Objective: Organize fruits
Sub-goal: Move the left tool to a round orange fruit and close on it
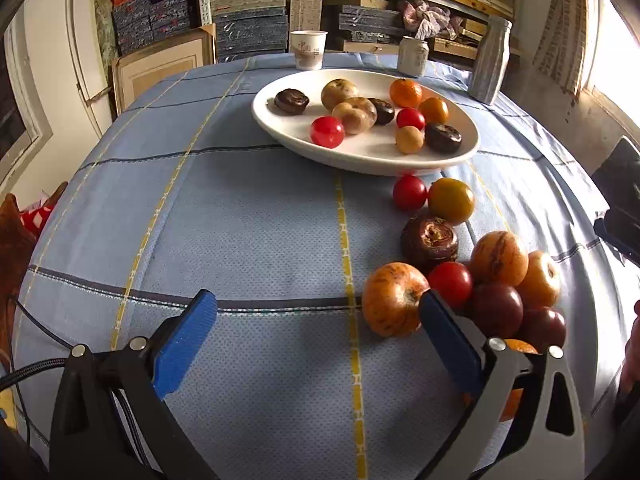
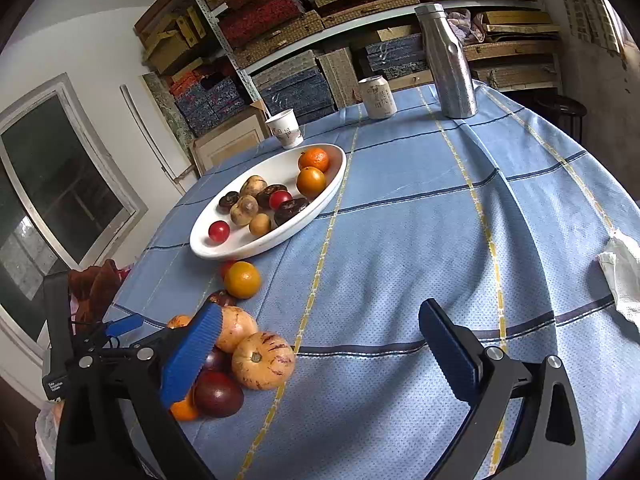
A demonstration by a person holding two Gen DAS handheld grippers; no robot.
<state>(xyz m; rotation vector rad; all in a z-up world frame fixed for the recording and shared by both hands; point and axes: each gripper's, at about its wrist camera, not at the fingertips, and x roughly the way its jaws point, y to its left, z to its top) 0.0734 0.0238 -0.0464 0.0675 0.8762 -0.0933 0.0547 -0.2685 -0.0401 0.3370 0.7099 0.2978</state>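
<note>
Both my grippers are wide open with nothing held: the left gripper (image 1: 318,334) has bare counter (image 1: 240,220) between its jaws, same for the right gripper (image 2: 320,348). Loose fruit pile (image 1: 480,276) sits just beside the left's right finger. The rest is in the white bowl (image 1: 360,156), further back.

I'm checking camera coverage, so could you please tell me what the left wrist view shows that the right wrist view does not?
Only the left wrist view shows the dark ridged fruit on the cloth in full. Only the right wrist view shows a crumpled white cloth at the table's edge. Both show the white plate of fruit, paper cup, can and metal bottle.
</note>
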